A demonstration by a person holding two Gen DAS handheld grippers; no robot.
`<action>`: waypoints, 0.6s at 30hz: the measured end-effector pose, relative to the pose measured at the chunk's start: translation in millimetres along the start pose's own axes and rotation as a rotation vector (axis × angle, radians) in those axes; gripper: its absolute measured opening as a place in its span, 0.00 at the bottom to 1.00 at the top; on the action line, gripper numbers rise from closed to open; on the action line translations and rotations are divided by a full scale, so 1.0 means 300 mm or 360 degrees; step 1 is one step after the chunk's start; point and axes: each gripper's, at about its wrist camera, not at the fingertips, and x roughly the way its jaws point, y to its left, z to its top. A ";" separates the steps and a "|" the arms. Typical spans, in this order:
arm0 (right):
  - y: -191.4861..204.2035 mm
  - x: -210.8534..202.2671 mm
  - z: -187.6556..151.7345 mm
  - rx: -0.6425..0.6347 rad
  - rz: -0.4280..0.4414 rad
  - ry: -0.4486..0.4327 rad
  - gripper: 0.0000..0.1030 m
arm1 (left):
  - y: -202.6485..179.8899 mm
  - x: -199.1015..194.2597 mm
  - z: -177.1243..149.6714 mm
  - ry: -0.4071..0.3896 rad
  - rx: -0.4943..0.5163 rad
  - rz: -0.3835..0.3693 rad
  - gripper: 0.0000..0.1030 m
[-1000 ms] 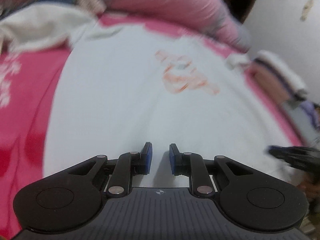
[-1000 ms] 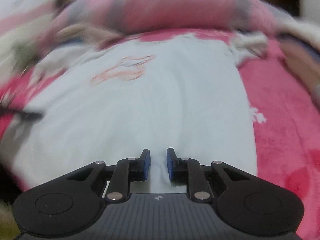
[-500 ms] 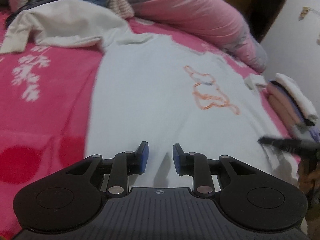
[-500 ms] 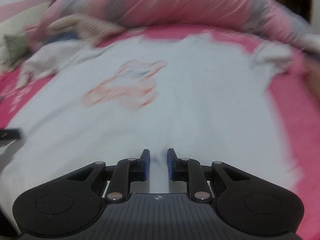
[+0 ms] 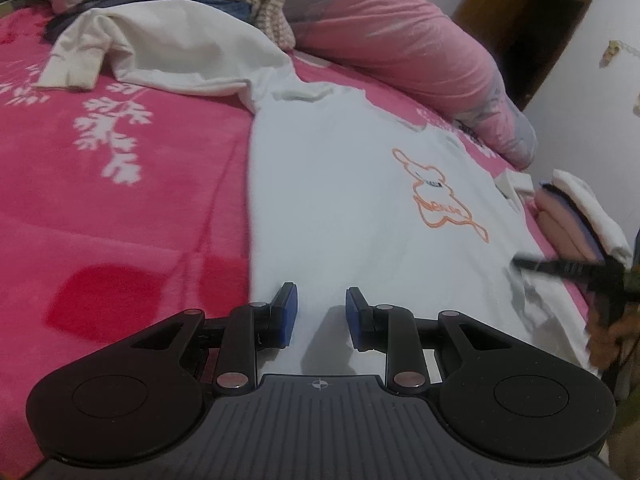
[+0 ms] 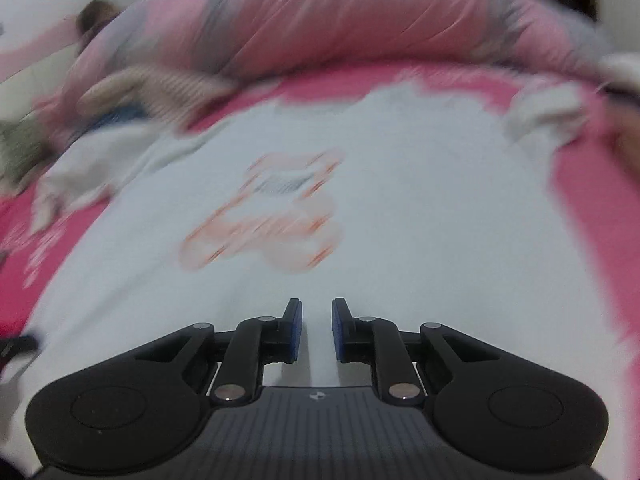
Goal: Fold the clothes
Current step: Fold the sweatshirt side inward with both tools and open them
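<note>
Left wrist view: the left gripper (image 5: 318, 314) hovers over the near hem of the white shirt (image 5: 352, 184), jaws parted a little after just widening, gripping nothing. Right gripper (image 6: 317, 330) – narrowly parted, empty – hangs over the same shirt, spread flat on the pink blanket (image 5: 120, 200), quilt (image 5: 400, 40) beyond.

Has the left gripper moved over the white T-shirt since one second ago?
Yes. The left gripper has shifted left over the white T-shirt: the shirt's left edge on the pink blanket now lies nearer its fingers, and its jaws have opened wider, empty.
</note>
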 end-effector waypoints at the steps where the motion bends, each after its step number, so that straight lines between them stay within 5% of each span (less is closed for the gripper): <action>1: 0.072 -0.025 -0.053 -0.0093 0.0083 0.0015 0.17 | 0.010 -0.008 -0.004 -0.0009 -0.0009 -0.0007 0.25; 5: 0.365 -0.128 -0.268 -0.0479 0.0419 0.0071 0.17 | 0.044 -0.031 -0.015 -0.0035 -0.0038 -0.0040 0.25; 8: 0.388 -0.173 -0.240 -0.0489 0.0583 0.0066 0.15 | 0.042 -0.039 -0.010 -0.0040 -0.0023 -0.0046 0.25; 13: 0.258 -0.110 -0.085 -0.0267 0.0157 -0.0167 0.16 | 0.034 -0.080 -0.009 -0.0092 0.0011 0.0024 0.26; 15: 0.243 -0.076 -0.109 -0.0257 0.0152 -0.0099 0.16 | 0.036 -0.104 -0.012 -0.0111 -0.0002 0.0035 0.26; 18: 0.367 -0.105 -0.278 -0.0437 0.0417 0.0045 0.16 | 0.023 -0.135 -0.012 -0.0134 0.0037 0.0046 0.26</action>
